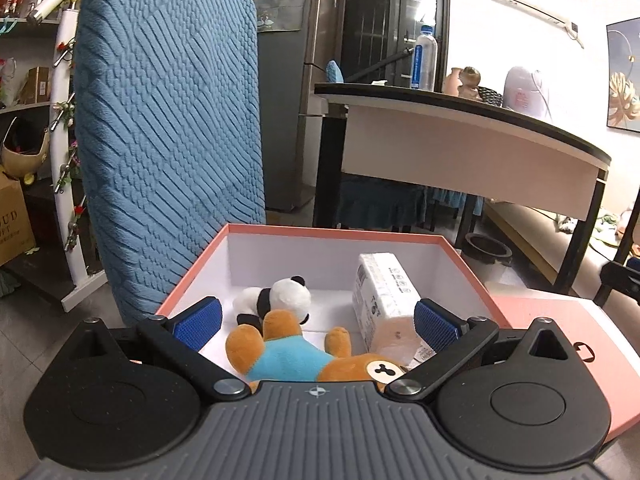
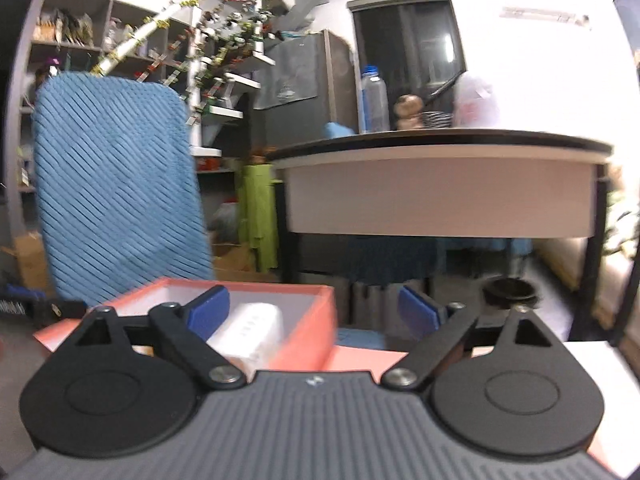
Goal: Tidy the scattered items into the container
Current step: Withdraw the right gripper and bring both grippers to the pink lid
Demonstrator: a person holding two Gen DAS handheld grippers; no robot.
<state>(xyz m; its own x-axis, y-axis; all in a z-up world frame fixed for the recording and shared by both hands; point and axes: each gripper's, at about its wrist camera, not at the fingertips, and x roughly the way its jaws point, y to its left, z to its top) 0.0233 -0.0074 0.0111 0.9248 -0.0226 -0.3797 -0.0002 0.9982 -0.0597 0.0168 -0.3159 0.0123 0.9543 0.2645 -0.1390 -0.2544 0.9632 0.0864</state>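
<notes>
We see the left gripper (image 1: 316, 320) over the pink box (image 1: 336, 232), fingers apart, empty. Inside lie the bear plush (image 1: 280, 356), panda plush (image 1: 280, 294) and tissue pack (image 1: 384, 300). Right gripper (image 2: 314, 312) fingers apart, empty, beside the box.

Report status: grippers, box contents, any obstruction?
Left gripper open over box. Right gripper open, empty. Bear, panda, tissue pack inside. No obstruction seen.
</notes>
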